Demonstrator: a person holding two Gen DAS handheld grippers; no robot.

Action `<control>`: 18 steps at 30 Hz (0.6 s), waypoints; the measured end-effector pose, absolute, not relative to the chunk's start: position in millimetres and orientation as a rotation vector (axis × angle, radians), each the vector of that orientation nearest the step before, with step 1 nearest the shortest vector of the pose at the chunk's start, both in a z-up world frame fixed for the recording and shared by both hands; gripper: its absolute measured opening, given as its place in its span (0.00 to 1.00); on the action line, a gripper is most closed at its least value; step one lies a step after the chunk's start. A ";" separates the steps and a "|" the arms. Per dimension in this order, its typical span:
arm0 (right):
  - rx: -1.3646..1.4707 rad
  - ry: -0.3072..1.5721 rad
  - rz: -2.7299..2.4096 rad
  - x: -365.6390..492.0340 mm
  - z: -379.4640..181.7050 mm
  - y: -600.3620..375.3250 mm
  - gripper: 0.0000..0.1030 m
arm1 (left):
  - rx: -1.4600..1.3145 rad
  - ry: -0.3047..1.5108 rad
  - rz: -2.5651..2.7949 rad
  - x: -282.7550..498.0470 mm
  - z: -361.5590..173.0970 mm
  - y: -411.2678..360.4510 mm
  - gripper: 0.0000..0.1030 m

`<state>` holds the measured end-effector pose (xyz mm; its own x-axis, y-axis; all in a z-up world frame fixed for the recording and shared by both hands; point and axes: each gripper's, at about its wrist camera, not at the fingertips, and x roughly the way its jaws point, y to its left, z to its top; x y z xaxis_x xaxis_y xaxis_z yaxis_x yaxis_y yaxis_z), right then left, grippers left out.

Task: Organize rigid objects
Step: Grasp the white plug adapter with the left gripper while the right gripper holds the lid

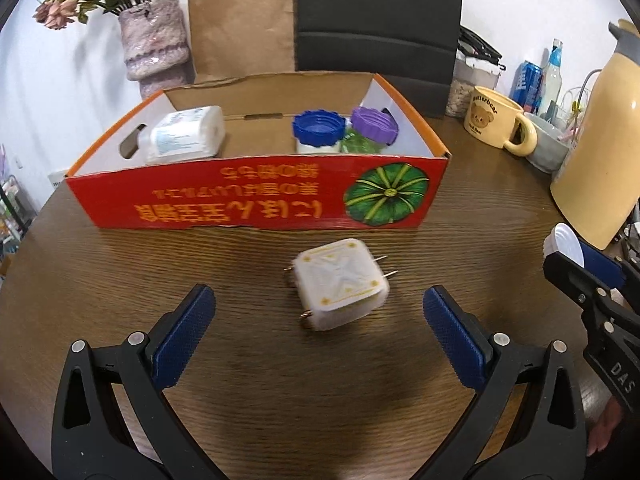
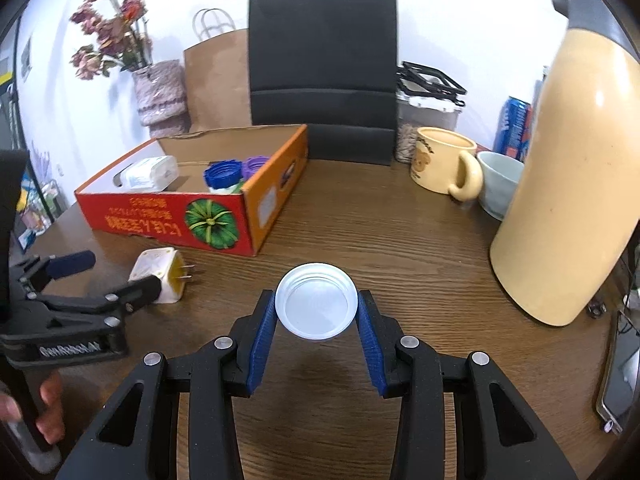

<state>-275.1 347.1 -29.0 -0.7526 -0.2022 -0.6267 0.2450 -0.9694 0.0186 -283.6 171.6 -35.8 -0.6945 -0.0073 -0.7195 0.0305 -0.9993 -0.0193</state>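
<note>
A white square plug adapter (image 1: 341,283) with metal prongs lies on the wooden table in front of the red cardboard box (image 1: 256,196). My left gripper (image 1: 319,304) is open, its blue pads on either side of the adapter and apart from it. The adapter also shows in the right wrist view (image 2: 160,275), beside the left gripper (image 2: 112,280). My right gripper (image 2: 317,306) is shut on a white round lid (image 2: 316,306), held above the table. The lid shows at the right edge of the left wrist view (image 1: 566,245). The box holds a white bottle (image 1: 186,134) and jars with a blue lid (image 1: 319,126) and a purple lid (image 1: 374,124).
A cream thermos jug (image 2: 568,184) stands at the right. A yellow bear mug (image 2: 444,164), a pale bowl (image 2: 500,184) and a blue can (image 2: 514,128) sit behind it. A black chair back (image 2: 324,72), paper bag (image 2: 218,84) and flower vase (image 2: 160,96) line the far side. A phone (image 2: 620,376) lies at right.
</note>
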 end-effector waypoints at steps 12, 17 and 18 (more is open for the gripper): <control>1.013 0.052 -2.766 -282.8 -36.9 351.8 0.43 | 1.252 0.140 -2.724 -309.0 -47.8 166.7 1.00; 1.018 0.065 -2.773 -284.0 -37.2 349.8 0.43 | 1.254 0.177 -2.727 -313.8 -47.1 166.8 0.90; 1.017 0.069 -2.775 -283.8 -37.0 349.3 0.43 | 1.253 0.180 -2.735 -314.1 -46.4 167.4 0.87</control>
